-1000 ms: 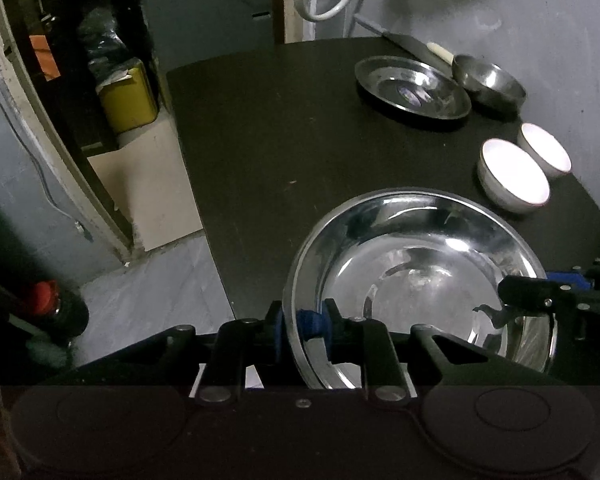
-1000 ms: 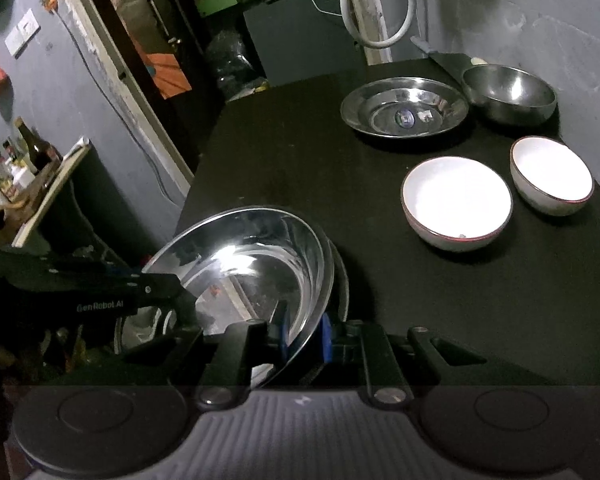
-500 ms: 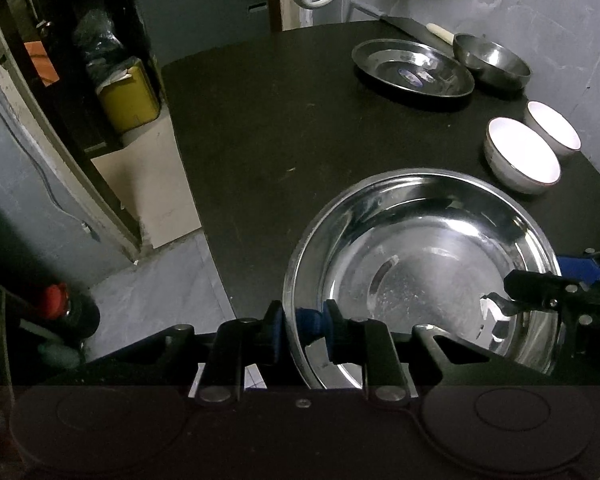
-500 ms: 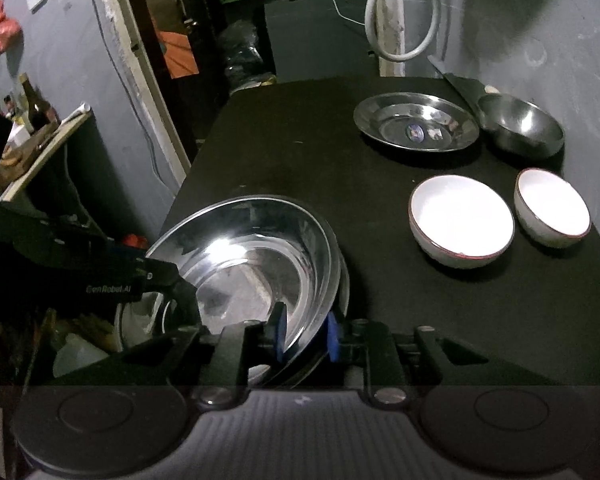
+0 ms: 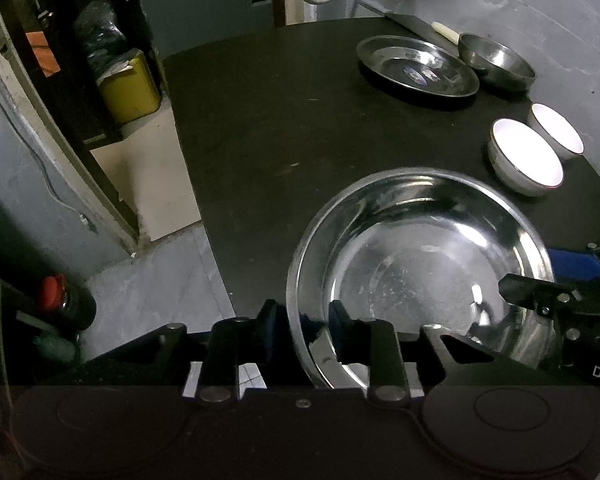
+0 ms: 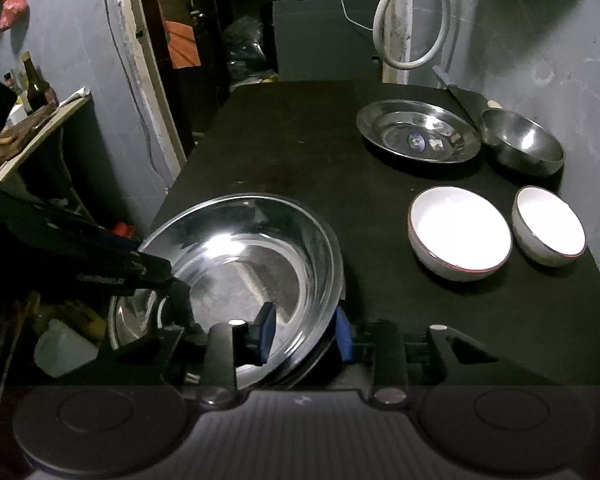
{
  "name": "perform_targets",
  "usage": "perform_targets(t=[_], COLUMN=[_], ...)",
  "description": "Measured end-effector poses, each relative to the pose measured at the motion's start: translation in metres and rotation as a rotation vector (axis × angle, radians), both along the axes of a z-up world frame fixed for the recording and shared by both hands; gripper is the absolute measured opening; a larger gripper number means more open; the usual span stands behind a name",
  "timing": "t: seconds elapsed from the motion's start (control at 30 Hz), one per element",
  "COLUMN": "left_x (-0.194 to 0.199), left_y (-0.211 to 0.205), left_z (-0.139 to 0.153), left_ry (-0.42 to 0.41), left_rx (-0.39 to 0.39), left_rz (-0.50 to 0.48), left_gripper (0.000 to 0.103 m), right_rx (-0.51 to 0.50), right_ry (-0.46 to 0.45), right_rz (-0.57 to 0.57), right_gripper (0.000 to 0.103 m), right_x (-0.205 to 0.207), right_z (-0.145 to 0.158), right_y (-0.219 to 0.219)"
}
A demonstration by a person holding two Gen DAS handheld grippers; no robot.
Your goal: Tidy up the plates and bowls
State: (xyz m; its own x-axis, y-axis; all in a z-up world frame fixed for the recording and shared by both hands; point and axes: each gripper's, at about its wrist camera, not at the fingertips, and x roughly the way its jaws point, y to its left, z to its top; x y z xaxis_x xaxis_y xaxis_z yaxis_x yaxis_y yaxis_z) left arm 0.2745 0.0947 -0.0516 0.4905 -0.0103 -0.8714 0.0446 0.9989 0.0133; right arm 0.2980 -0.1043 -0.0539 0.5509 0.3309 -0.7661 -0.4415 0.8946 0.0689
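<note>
Dim grey-walled room w/ a black worktop (image 6: 300,152) running back toward a dark doorway. Nearest me sits the big steel bowl (image 5: 420,256), at the front left of the worktop, its rim between both pairs of my jaws. My left gripper (image 5: 304,324) straddles the near-left rim; jaws have just been opening, and the blue pads stand a little apart from the metal on both sides. My right gripper (image 6: 306,330) straddles the opposite rim, one pad inside the bowl, one outside; its jaws have also just been opening and now show a clear gap (no squeeze on the rim). Further back on the right: steel plate (image 6: 418,132), w/ a small steel bowl (image 6: 522,142) just beside it. Closer, two white bowls side by side, the larger (image 6: 460,234) and the smaller (image 6: 550,226), apart from the big steel bowl.
</note>
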Motion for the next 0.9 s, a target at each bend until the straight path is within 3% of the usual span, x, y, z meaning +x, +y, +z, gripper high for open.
perform_targets(t=[0.1,0.17,0.2,0.27,0.47,0.5,0.67,0.9], left_x=[0.001,0.002,0.003,0.005,0.026,0.033,0.076,0.149], left_y=[0.0,0.001,0.002,0.004,0.009,0.009,0.001,-0.019], left_z=[0.001,0.001,0.002,0.006,0.021,0.023,0.025,0.021], left_ry=[-0.002,-0.008,-0.014,-0.039,-0.188,-0.215,-0.268,-0.328], left_rx=[-0.002,-0.004,-0.006,-0.014,-0.02,-0.022,-0.049,-0.072], left_rz=[0.003,0.007,0.011,0.025,0.06,0.065,0.077,0.045], left_gripper=[0.035,0.043,0.047,0.07,0.102,0.102,0.102,0.102], right_rx=[0.004,0.007,0.007,0.015,0.06,0.07,0.073,0.073], right_ry=[0.012,0.019,0.018,0.003,-0.057,-0.073,-0.14,-0.209], right_rz=[-0.005,-0.005,-0.009,-0.023,-0.082,-0.092,-0.138,-0.207], right_gripper=[0.039,0.041,0.047,0.058,0.088,0.094,0.101,0.101], right_x=[0.002,0.003,0.002,0.004,0.016,0.02,0.051,0.115], right_z=[-0.003,-0.005,-0.005,-0.003,0.008,0.01,0.018,0.018], right_y=[-0.003,-0.003,-0.004,-0.007,-0.024,-0.027,-0.038,-0.052])
